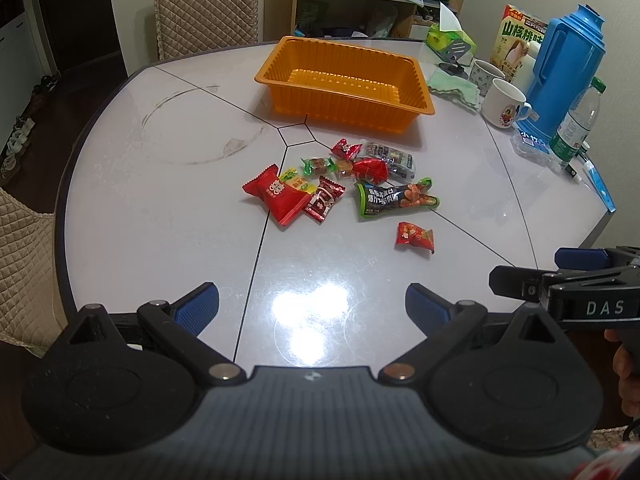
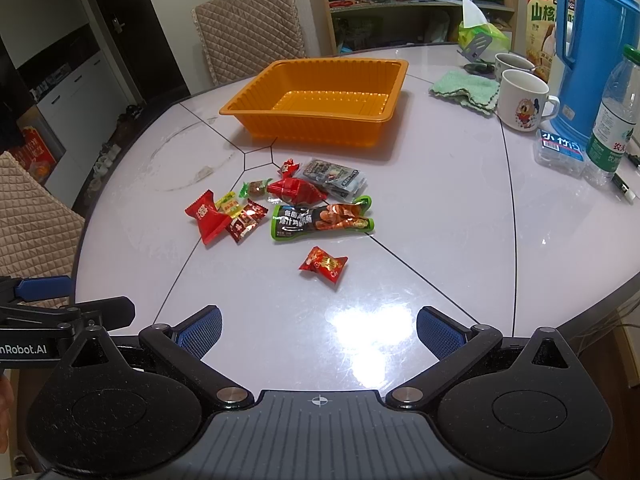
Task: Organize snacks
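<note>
I hold my left tongs (image 1: pixel 312 304) and right tongs (image 2: pixel 319 326) wide apart and empty at the bottom of each frame, ready to pick. The snacks (image 2: pixel 280 212) lie scattered mid-frame on the table (image 2: pixel 440 240); the orange tray (image 2: pixel 320 100) above them sits empty, presumably for collecting them.

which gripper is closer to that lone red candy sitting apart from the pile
Right, by a little. The right gripper sits almost straight behind the lone red candy; the left gripper is off to its left, open like the right.
</note>
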`<state>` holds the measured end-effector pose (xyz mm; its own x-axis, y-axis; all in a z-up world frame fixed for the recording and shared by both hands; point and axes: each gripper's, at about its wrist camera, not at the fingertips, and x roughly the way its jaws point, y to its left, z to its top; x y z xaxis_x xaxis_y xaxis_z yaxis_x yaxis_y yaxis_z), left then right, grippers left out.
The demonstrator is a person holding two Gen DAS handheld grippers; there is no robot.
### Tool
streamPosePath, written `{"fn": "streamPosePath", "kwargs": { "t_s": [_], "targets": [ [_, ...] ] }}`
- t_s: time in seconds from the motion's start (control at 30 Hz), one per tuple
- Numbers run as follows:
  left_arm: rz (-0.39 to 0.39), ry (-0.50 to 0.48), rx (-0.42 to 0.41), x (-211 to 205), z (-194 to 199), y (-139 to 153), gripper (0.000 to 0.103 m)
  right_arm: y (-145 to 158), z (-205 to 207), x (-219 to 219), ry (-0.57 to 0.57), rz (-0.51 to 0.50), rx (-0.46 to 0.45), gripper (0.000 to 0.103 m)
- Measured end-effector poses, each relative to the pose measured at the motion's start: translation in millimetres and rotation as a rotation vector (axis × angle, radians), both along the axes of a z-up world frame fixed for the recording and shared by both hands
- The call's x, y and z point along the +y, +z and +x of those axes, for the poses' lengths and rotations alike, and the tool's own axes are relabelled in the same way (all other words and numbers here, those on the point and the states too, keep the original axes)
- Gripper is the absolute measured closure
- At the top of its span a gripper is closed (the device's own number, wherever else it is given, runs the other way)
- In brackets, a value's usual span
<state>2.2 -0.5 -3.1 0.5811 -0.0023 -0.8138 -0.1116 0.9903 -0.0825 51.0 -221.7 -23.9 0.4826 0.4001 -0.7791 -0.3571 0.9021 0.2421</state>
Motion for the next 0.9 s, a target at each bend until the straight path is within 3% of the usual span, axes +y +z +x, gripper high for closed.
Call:
{"fn": "streamPosePath", "kwargs": {
  "t_s": [0.9],
  "targets": [
    [0.001,0.001,0.002,-0.6,0.3,0.3,0.004,0.0,1.9,-0.2,0.0,0.0,0.002,0.0]
  ]
}}
